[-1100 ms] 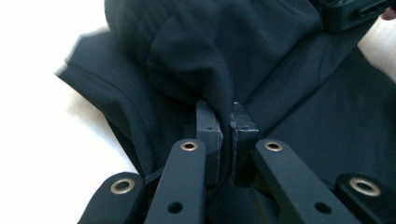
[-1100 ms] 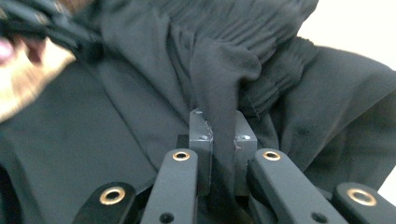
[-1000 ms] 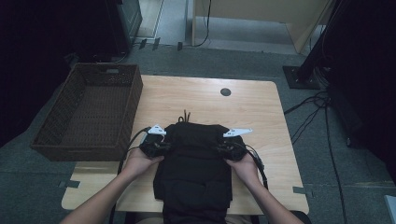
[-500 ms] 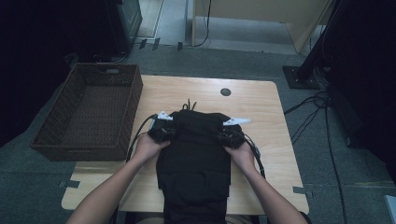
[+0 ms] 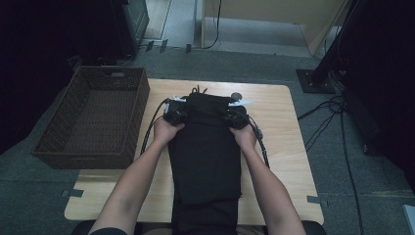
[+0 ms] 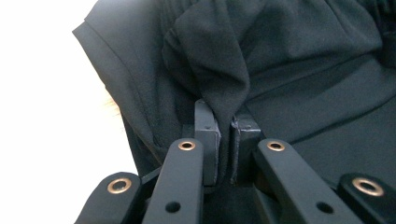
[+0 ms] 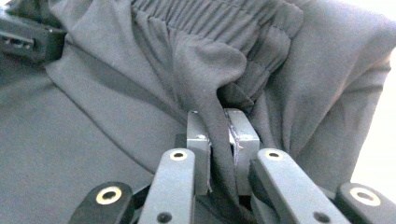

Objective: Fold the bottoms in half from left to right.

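Wooden table point(image 5: 274, 132), black trousers point(image 5: 205, 156), wicker basket point(image 5: 93, 120) alongside

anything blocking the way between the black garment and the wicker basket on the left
Nothing visible does. The black elastic-waist garment lies on the wooden table, pinched by the left gripper and right gripper; the open brown wicker basket sits just beside it.

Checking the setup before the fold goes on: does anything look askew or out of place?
Nothing looks damaged. The black garment hangs off the table's near edge, and the wicker basket overhangs the table's left side. Both tongs, left and right, pinch the cloth.
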